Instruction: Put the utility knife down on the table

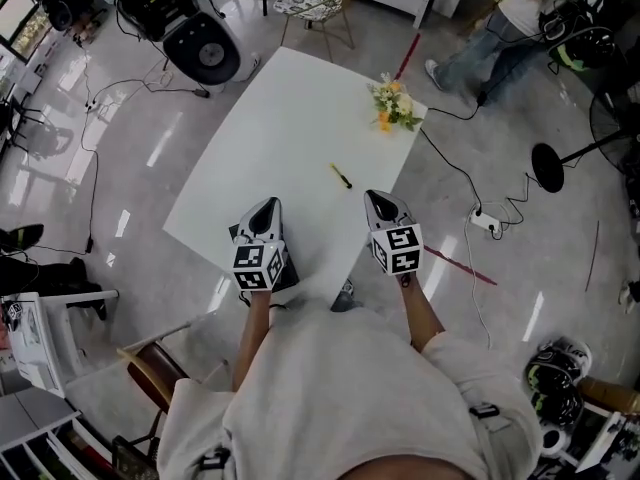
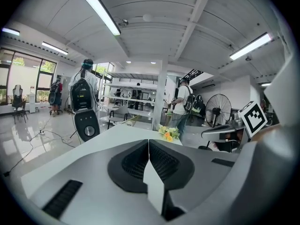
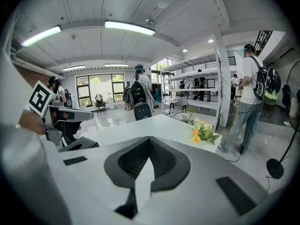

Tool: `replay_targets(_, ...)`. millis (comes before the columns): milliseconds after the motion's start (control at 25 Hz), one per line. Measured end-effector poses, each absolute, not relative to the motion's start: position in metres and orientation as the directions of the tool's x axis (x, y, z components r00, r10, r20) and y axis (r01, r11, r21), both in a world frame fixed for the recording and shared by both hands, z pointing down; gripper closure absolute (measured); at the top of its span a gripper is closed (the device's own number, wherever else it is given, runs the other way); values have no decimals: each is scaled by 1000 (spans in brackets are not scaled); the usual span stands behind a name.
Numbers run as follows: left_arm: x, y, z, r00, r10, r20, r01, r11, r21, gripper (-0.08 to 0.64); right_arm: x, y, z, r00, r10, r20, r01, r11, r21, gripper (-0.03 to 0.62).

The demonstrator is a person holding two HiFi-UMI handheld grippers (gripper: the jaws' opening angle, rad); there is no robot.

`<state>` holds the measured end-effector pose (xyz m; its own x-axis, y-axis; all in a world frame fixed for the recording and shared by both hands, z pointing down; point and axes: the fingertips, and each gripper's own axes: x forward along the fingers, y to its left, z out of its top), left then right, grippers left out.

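The utility knife [image 1: 341, 176], thin, yellow and black, lies flat on the white table [image 1: 290, 128], a little ahead of both grippers and apart from them. In the head view my left gripper [image 1: 265, 211] is held over the table's near edge and my right gripper [image 1: 381, 202] over its near right side. Both sets of jaws meet with nothing between them; this shows in the left gripper view [image 2: 149, 142] and the right gripper view [image 3: 149, 139]. The knife is hidden behind the gripper bodies in both gripper views.
A small bunch of yellow and white flowers [image 1: 394, 104] lies at the table's far right corner. A dark object [image 1: 283, 271] sits at the near edge under my left gripper. A chair [image 1: 322, 3], a black machine [image 1: 195, 30], floor cables [image 1: 470, 183] and a person [image 1: 510, 18] surround the table.
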<state>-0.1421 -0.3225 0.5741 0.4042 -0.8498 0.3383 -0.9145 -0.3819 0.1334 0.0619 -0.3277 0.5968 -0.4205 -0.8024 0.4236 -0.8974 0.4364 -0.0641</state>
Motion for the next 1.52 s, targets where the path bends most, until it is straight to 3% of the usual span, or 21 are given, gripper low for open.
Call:
replay_targets(720, -158, -350, 513, 381, -899, 215, -924, -376, 68, 537, 39, -366, 529, -448, -850, 276, -886, 463, -14, 561)
replay_targets(1520, -158, -354, 510, 376, -905, 200, -927, -370, 64, 537, 36, -367, 534, -452, -845, 285, -882, 472, 1, 561)
